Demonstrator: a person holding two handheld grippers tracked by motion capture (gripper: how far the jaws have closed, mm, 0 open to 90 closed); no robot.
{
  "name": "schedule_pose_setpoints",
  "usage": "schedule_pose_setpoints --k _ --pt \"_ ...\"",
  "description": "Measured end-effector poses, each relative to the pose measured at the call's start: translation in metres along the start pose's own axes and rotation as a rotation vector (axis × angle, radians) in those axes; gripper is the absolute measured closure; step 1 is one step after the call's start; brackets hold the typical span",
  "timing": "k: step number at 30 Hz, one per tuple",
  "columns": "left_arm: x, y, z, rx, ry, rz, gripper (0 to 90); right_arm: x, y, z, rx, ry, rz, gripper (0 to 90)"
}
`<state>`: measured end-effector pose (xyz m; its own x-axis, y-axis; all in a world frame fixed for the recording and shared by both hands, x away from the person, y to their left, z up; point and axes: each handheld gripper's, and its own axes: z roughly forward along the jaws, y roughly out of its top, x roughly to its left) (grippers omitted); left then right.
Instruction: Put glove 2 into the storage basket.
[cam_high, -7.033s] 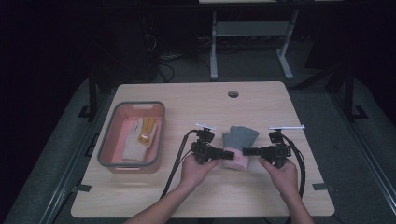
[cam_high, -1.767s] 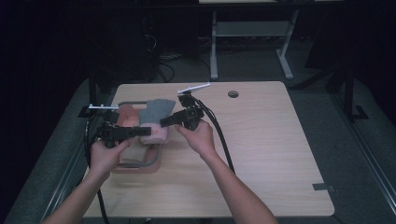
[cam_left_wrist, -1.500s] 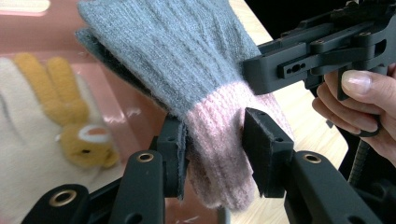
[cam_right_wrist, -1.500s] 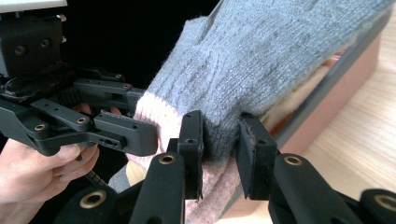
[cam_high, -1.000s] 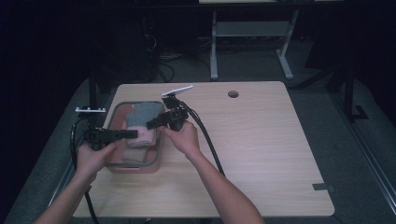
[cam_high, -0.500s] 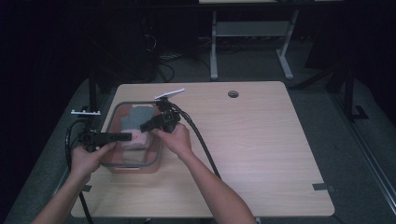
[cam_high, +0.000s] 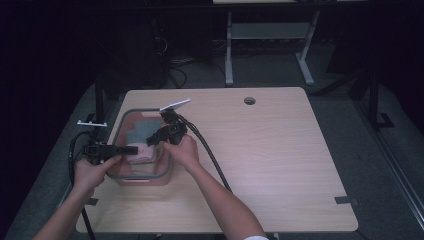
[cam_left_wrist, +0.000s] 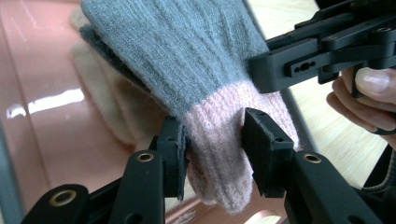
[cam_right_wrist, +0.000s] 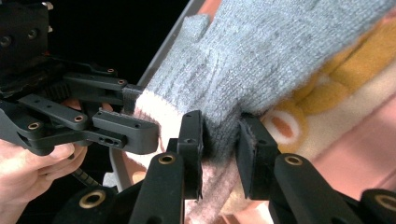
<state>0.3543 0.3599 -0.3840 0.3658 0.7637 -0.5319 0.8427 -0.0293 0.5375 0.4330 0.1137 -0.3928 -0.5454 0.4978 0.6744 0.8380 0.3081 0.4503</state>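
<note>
A knitted glove (cam_high: 141, 144), grey with a pink cuff, hangs stretched between both grippers just over the pink tray (cam_high: 142, 178). My left gripper (cam_left_wrist: 212, 140) is shut on the pink cuff (cam_left_wrist: 219, 140); it comes in from the tray's left side (cam_high: 127, 150). My right gripper (cam_right_wrist: 219, 140) is shut on the grey part (cam_right_wrist: 261, 56) and reaches in from the tray's right (cam_high: 151, 141). Each gripper view also shows the other gripper (cam_left_wrist: 322, 51) (cam_right_wrist: 93, 126) close by on the same glove.
Inside the tray lies a cream and yellow patterned cloth (cam_right_wrist: 336, 88) (cam_left_wrist: 116, 102) under the glove. The wooden table (cam_high: 280, 150) has a round hole (cam_high: 249, 100) at the back. Cables trail from both grippers across the table's front left.
Both hands have carried the glove from the table's middle leftwards to the tray, and over the last second lowered it a little into the tray. Both grips stay unchanged.
</note>
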Motion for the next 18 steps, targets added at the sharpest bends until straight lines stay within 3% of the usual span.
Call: schedule_pose_setpoints --k 6,13,18 --pt "0.003 -0.002 0.003 0.027 0.027 0.005 60.7 0.0 0.0 0.008 0.028 -0.019 0.002 72.4" --pt "0.006 -0.008 0.01 0.062 0.066 0.003 60.1 0.007 -0.001 0.013 0.064 -0.092 -0.056 70.1" --pt "0.006 -0.009 0.01 0.062 0.082 0.009 59.7 0.008 0.0 0.01 0.065 -0.117 -0.061 68.6"
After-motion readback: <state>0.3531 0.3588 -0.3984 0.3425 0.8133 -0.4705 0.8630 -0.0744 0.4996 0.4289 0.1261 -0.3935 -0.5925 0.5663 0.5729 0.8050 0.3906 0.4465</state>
